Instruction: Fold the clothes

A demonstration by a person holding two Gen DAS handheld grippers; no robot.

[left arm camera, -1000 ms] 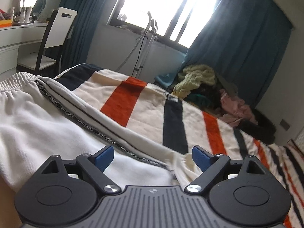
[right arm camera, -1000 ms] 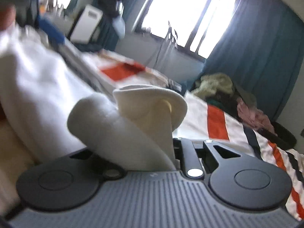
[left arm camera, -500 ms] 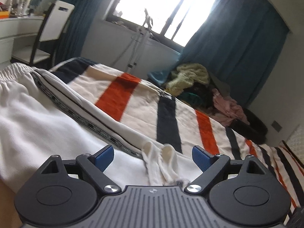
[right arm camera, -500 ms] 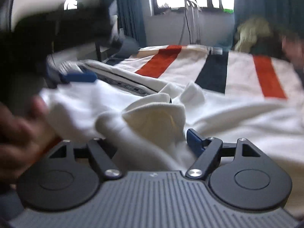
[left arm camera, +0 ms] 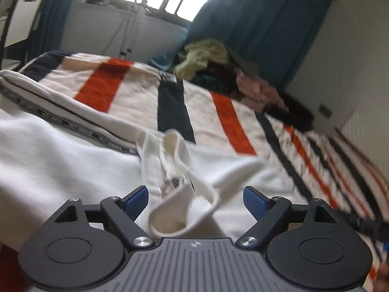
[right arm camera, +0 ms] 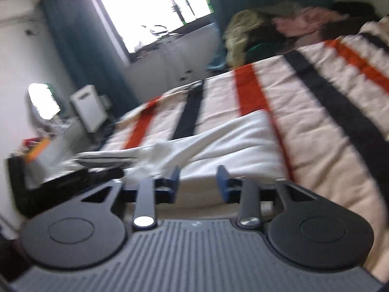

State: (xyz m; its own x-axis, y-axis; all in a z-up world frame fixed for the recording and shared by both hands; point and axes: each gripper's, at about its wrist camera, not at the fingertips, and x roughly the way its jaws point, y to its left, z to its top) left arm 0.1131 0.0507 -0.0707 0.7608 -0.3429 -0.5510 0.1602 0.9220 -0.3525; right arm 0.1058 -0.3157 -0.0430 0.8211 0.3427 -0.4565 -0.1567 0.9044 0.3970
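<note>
Since the earlier frames, the right gripper [right arm camera: 198,181] has let go of the rolled cream cuff it was pinching and has swung away, so its view is now tilted and blurred, looking across the bed from the lower part of the frame. Its jaws have just been closing; they stand partly apart with nothing between them, the blue pads clear of the cloth. Beyond them the white sweatpants [right arm camera: 218,136] lie flat on the striped blanket [right arm camera: 316,112], running from the centre of the frame toward the left.

From the left wrist camera, the left gripper [left arm camera: 195,200] has dropped lower over the same garment. Its jaws are spread wide and have just narrowed slightly. A loose cream cuff [left arm camera: 184,209] with drawstrings sits between the blue pads at lower centre, but neither pad presses on it. The sweatpants [left arm camera: 60,160] fill the left and centre of this frame, with a dark lettered side stripe [left arm camera: 73,124] running diagonally from the left edge toward the centre.

At upper centre right, a heap of other clothes [left arm camera: 218,73] sits at the far end of the bed against the teal curtain [left arm camera: 255,24]. A white chair [left arm camera: 22,17] stands at the upper left.
</note>
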